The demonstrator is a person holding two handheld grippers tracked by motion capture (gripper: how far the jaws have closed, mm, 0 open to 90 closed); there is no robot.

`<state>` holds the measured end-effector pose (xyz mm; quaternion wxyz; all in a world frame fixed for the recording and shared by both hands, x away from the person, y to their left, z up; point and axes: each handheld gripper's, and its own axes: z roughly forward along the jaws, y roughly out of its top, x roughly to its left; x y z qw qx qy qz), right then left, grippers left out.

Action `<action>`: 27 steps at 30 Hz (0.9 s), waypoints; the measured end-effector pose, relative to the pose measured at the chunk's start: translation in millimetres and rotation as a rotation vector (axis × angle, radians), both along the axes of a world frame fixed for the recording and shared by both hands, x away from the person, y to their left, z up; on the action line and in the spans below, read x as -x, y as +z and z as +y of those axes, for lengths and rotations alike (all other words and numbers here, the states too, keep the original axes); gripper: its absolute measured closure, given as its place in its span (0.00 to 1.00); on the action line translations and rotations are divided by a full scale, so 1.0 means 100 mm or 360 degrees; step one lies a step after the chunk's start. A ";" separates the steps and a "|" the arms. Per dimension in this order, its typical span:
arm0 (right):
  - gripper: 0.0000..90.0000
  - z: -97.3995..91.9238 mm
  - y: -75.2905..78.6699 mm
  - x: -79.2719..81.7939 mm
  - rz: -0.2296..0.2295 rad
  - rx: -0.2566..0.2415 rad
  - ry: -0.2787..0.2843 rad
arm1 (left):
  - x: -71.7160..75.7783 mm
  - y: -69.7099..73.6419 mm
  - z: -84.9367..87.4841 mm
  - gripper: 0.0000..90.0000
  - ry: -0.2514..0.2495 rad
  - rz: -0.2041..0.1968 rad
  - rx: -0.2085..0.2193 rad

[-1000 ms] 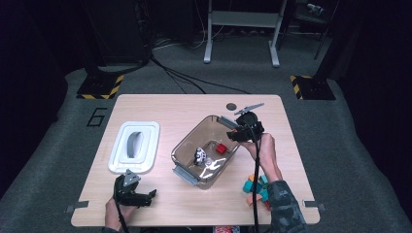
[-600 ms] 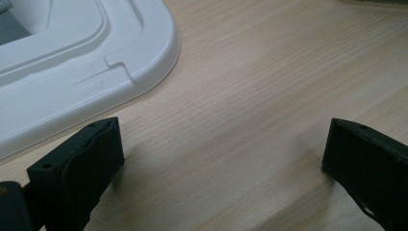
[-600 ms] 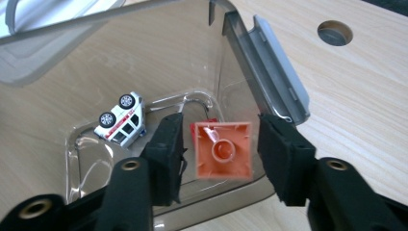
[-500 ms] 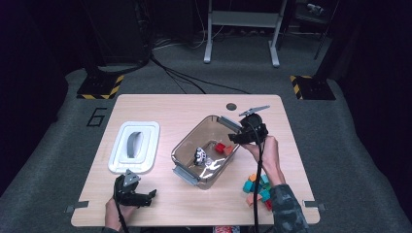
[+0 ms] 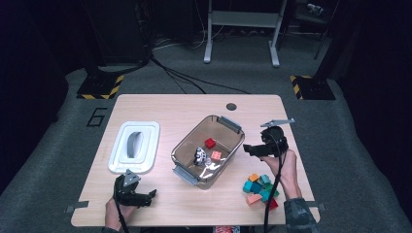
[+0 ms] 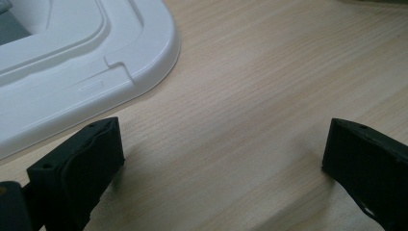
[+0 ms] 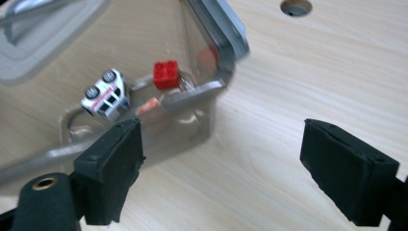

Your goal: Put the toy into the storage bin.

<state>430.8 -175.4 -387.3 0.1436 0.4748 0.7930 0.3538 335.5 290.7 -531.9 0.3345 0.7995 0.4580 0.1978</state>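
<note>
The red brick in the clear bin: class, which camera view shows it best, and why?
The right gripper view: the red brick shows large, studs visible, beside the toy car. The high view shows it as a small red spot in the clear bin. The left gripper view looks at table and lid.

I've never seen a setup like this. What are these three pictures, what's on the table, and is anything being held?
A person works at a table with a hand-held gripper in each hand. One camera looks down from above; one rides on each gripper, looking past its black jaws.

On the table: a white lid, a clear bin holding a toy car and two red blocks, and a pile of coloured blocks.

The right hand-held gripper, beside the bin, has just been opening, with nothing between its jaws. The left hand-held gripper is open and empty.
</note>
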 end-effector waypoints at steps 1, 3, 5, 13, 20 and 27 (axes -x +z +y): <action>0.15 -0.03 -0.03 0.03 0.0001 -0.0003 -0.0007 | 0.00 0.00 0.00 0.01 0.0000 0.0000 0.0000; 0.11 -0.12 -0.09 0.08 0.0016 -0.0003 -0.0011 | 0.00 0.00 0.00 0.01 -0.0002 -0.0001 0.0001; 0.08 -0.18 -0.16 0.13 0.0028 0.0007 -0.0025 | 0.00 0.00 0.00 0.01 -0.0001 0.0000 -0.0001; 0.01 -0.41 -0.50 0.30 0.0158 0.0023 -0.0107 | 0.00 0.00 0.00 0.01 0.0000 0.0000 0.0000; 0.18 -0.53 -0.78 0.39 0.0275 0.0042 -0.0164 | 0.00 0.00 0.00 0.00 0.0000 -0.0001 0.0002; 0.42 -0.47 -0.90 0.47 0.0285 0.0103 -0.0114 | 0.00 0.00 0.00 0.01 0.0000 0.0000 0.0000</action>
